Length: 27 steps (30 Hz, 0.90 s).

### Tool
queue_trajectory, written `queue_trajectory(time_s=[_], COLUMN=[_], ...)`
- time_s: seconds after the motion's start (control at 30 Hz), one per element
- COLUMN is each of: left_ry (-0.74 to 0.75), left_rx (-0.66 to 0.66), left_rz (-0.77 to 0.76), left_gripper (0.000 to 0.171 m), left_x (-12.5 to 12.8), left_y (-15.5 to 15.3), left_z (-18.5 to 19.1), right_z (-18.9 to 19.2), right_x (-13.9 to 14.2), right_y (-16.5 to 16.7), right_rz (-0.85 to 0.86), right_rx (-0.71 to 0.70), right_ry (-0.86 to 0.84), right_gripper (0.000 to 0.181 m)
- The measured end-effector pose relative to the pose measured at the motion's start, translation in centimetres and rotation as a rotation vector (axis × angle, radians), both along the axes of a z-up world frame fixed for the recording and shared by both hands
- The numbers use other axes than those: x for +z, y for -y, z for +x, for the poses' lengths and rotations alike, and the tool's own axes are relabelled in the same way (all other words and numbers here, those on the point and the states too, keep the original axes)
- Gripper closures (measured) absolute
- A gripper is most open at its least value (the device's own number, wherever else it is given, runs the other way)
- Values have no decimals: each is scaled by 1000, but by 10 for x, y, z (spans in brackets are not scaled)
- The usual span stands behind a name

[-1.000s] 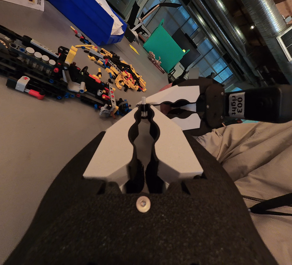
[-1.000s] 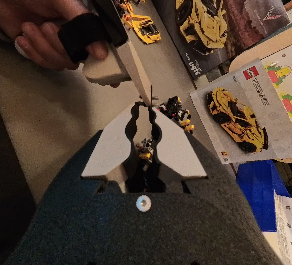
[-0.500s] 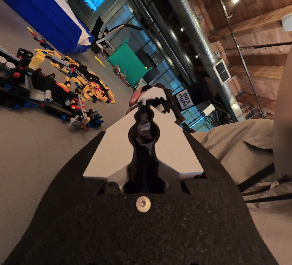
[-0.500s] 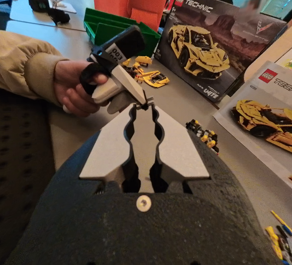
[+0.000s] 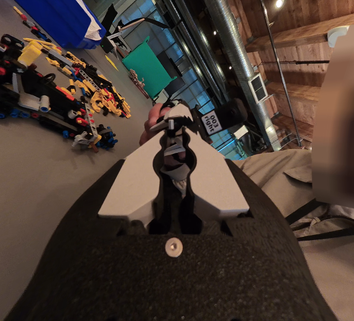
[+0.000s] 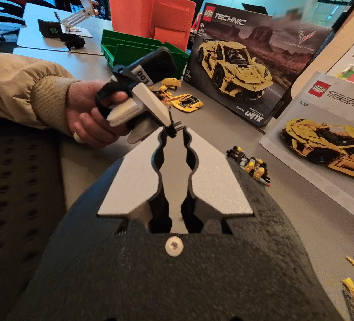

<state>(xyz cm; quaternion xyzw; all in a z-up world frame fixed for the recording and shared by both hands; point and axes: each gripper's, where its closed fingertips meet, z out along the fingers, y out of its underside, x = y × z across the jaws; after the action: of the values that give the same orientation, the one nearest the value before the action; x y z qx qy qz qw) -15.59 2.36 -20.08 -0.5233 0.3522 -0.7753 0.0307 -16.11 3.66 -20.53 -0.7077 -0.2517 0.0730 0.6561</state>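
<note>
My left tool [image 5: 172, 133] is pressed together on a small black toy-brick connector with pale grey pins [image 5: 171, 124] and holds it in the air, well clear of the grey surface [image 5: 38, 177]. In the right wrist view that connector [image 6: 173, 129] juts from the tip of the left tool [image 6: 169, 124], which my hand [image 6: 86, 109] grips. It sits right in the mouth of my right tool [image 6: 174, 131]. The right tool's jaws stand a narrow gap apart on either side of the connector, and I cannot tell whether they bear on it yet.

Nothing has been joined to the connector, as far as I can see. The partly built black model with red and blue pins [image 5: 38, 101] lies apart on the surface beside a heap of loose yellow parts [image 5: 107, 99]. A small black-and-yellow sub-assembly [image 6: 249, 166] sits just beyond my right tool, near the printed booklet with a yellow car on it [image 6: 316, 130] and the dark cardboard box picturing the same car [image 6: 249, 59].

A second ago my right tool looked steeply down on the surface, with the left tool coming in from above. Now it has levelled out and the box stands upright in view. The left tool has tipped up towards the ceiling, and the two tools meet nose to nose. The connector has stayed in the left tool throughout.
</note>
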Motion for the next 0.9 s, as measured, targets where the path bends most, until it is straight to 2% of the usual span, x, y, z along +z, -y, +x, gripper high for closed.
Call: queue_trajectory(time_s=[0.17, 0.27, 0.3, 0.37, 0.43, 0.47, 0.5, 0.57, 0.67, 0.7, 0.8, 0.9], left_ry=[-1, -87, -155, -359, -613, -739, -863, -1079, -1066, -1101, -1173, -1166], left_rx=[-33, 118, 219, 518, 828, 946, 1008, 1030, 1043, 1023, 952, 947], left_rz=[-6, 108, 178, 415, 741, 906, 1031, 1086, 1007, 1029, 1104, 1086], left_gripper=[164, 165, 165, 165, 165, 165, 165, 164, 165, 165, 164, 164], left_x=[2, -12, -22, -46, -60, -62, -66, -84, -87, -92, -109, -112], left_y=[2, -27, -51, -122, -198, -228, -249, -271, -270, -269, -264, -263], left_z=[-3, 0, -2, -22, -71, -100, -126, -165, -170, -170, -164, -161], right_z=[-4, 5, 10, 20, 25, 27, 28, 28, 35, 40, 76, 111], right_x=[3, 2, 4, 3, -2, -3, -2, -5, -6, -4, -1, 6], right_y=[4, -1, -1, -4, -9, -10, -11, -13, -15, -15, -19, -17], right_rz=[-32, -12, 9, -1, -39, -43, -33, -43, -43, -34, -29, -9], right_rx=[69, -4, -36, -89, -117, -130, -137, -135, -183, -198, -365, -452], right_ry=[-96, -58, -55, -43, -34, -26, -23, -24, -24, -29, -69, -210], right_gripper=[165, 171, 173, 176, 176, 177, 179, 180, 181, 181, 181, 168])
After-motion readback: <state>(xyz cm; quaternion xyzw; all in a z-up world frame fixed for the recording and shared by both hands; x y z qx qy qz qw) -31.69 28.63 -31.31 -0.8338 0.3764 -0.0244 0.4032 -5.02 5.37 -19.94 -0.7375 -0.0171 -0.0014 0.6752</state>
